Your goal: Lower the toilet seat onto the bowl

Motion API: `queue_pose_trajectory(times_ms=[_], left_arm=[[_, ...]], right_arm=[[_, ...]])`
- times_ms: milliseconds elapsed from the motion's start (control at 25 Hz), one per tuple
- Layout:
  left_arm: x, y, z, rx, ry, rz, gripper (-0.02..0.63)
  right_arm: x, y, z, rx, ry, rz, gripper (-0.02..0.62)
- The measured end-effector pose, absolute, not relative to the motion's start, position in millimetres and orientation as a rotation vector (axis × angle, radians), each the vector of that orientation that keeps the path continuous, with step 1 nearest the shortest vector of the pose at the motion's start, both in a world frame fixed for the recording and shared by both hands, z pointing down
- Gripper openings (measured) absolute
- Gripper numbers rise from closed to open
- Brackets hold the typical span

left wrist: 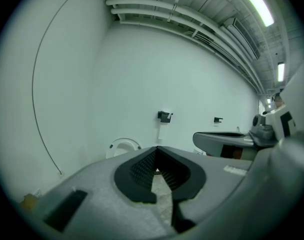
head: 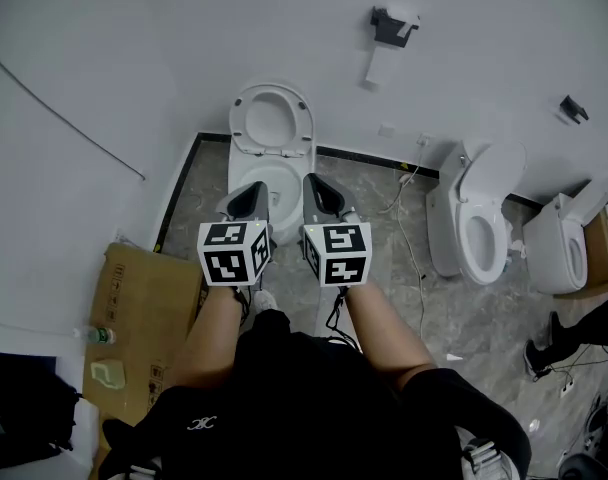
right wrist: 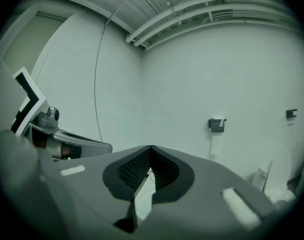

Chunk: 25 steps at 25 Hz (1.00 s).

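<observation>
A white toilet stands against the far wall, its seat raised upright over the bowl. Both of my grippers are held side by side just in front of the bowl, pointing at it. In the head view the left gripper and the right gripper are both shut and hold nothing. The left gripper shows its jaw tips meeting, with the raised seat ahead on the left. The right gripper has its tips together too, and the wall lies beyond them.
A toilet paper holder hangs on the wall to the right of the toilet. Two more toilets stand at the right, with a cable along the floor. Flattened cardboard and a bottle lie at the left.
</observation>
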State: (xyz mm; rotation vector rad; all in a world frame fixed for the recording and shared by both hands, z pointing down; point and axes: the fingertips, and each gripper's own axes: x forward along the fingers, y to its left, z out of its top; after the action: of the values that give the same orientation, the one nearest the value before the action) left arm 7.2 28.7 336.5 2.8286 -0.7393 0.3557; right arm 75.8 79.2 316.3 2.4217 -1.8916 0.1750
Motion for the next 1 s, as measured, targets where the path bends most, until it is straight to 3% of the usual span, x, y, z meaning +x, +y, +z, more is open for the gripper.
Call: queue_pose_trajectory(times_ms=[1000], left_arm=[[66.9,-184.6,353.1,2.797,-0.630,0.418,0.009]], right_arm=[[143.2,-124.7,328.5,2.459,-1.768,0.241,0.009]])
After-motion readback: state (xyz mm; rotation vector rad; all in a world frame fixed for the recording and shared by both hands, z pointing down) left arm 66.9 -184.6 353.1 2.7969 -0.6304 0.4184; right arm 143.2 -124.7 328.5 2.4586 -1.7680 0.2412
